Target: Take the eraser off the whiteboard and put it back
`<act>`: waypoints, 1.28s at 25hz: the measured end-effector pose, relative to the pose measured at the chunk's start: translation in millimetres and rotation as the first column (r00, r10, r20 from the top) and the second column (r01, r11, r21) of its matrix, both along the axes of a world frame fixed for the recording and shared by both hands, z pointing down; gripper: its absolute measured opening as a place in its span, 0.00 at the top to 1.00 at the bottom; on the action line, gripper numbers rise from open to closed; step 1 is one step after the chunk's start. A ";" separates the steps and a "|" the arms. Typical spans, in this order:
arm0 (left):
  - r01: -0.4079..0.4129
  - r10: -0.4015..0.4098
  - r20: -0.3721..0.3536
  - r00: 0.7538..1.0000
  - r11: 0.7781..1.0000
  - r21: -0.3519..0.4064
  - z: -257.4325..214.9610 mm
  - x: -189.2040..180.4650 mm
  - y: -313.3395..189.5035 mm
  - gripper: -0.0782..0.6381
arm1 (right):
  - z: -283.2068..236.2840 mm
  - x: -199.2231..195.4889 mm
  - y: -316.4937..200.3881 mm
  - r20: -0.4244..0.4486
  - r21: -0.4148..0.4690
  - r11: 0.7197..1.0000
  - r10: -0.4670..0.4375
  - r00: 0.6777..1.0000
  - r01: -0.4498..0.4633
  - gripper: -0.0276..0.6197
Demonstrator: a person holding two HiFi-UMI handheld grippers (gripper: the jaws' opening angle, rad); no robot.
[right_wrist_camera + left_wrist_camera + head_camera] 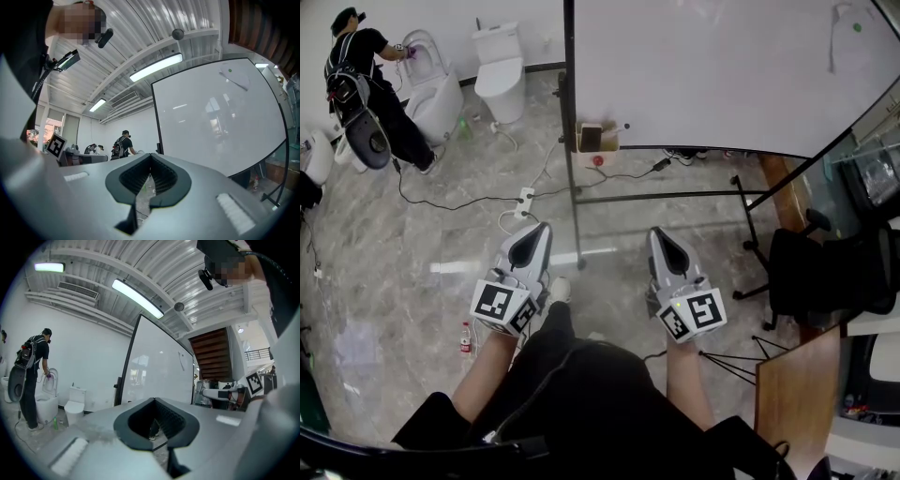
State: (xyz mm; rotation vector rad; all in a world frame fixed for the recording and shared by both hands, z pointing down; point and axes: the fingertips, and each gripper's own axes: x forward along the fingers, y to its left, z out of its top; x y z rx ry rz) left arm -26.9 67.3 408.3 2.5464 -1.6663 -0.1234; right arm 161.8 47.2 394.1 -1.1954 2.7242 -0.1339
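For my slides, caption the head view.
Left gripper and right gripper, both shut and empty, held before the whiteboard, eraser at its upper right.

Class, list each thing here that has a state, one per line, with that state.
Left tongs: shut, empty.
Right tongs: shut, empty.
Large white whiteboard on black stand: upright, blank.
Pale eraser with green dot: stuck high on the whiteboard, untouched.
Black office chair: unoccupied.

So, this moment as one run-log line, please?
phase: before reach | left gripper: shut, empty | right gripper: shut, empty | whiteboard: ahead, untouched
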 end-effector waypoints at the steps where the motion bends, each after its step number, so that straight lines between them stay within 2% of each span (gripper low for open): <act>1: -0.003 0.003 0.001 1.000 1.000 -0.001 0.4 -2.8 -5.9 0.89 | -0.1 -3.4 -5.1 -0.001 0.001 1.000 0.001 1.000 -0.001 0.94; 14: -0.080 0.080 0.005 0.997 0.997 -0.010 -4.4 -41.9 -105.2 0.89 | -6.0 -59.6 -92.4 -0.029 -0.013 1.000 0.024 0.999 -0.024 0.94; 32: -0.218 0.218 -0.013 0.976 0.976 -0.021 -2.7 -107.1 -212.6 0.89 | 25.5 -136.1 -198.1 -0.100 -0.083 0.983 0.155 0.983 -0.163 0.94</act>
